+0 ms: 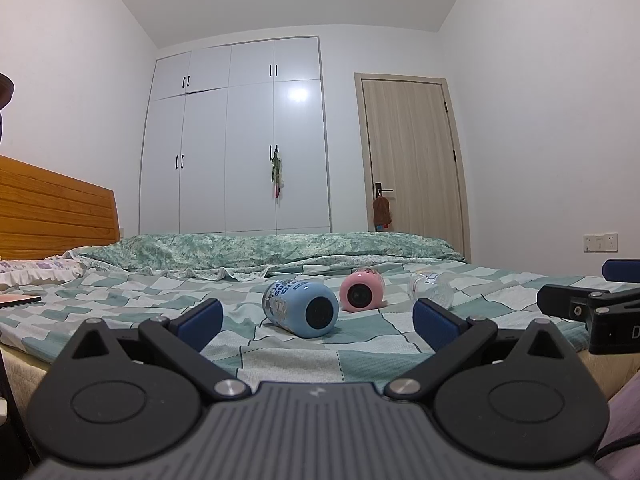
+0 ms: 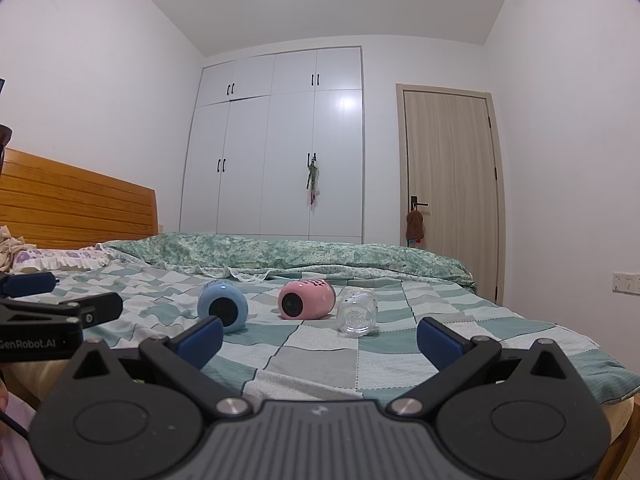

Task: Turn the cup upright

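Three cups lie on their sides on the checked bedspread [image 1: 360,356]: a blue cup [image 1: 299,307], a pink cup [image 1: 361,291] and a clear glass cup [image 1: 431,287]. They also show in the right wrist view as the blue cup [image 2: 223,307], the pink cup [image 2: 305,299] and the clear cup [image 2: 357,313]. My left gripper [image 1: 316,320] is open and empty, just short of the blue cup. My right gripper [image 2: 320,338] is open and empty, facing the pink and clear cups from a short distance. Each gripper shows at the edge of the other's view.
A folded green quilt [image 1: 260,250] lies across the bed behind the cups. A wooden headboard [image 1: 52,208] and a pillow [image 1: 40,270] are at the left. A white wardrobe [image 1: 236,140] and a door [image 1: 412,156] stand behind the bed.
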### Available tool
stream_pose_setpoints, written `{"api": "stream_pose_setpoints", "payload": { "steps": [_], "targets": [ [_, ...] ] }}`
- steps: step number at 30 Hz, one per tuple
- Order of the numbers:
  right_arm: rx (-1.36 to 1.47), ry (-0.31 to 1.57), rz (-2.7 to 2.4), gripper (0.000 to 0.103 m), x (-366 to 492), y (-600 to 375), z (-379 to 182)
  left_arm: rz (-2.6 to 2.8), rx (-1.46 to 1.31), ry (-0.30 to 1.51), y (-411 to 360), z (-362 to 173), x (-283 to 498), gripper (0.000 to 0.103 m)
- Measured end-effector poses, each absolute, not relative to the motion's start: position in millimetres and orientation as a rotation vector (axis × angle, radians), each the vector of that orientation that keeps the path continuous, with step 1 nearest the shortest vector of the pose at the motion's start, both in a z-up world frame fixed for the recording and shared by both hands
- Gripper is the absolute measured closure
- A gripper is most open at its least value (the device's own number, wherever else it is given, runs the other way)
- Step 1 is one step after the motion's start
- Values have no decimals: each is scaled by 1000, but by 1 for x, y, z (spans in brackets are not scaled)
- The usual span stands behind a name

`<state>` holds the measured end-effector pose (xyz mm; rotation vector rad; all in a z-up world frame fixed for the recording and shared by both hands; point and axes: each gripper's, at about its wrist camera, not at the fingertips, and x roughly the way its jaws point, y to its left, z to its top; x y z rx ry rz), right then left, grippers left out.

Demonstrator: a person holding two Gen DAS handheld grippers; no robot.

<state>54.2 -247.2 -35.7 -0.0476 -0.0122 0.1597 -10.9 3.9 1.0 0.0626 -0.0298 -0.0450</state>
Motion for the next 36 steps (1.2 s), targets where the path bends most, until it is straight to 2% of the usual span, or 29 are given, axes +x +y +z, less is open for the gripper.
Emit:
{"api": "stream_pose_setpoints", "payload": {
  "steps": [36],
  "targets": [
    [-71,-6,183,0,59,-240,-32,-41,29,-16,8,12,-5,0]
  ]
}}
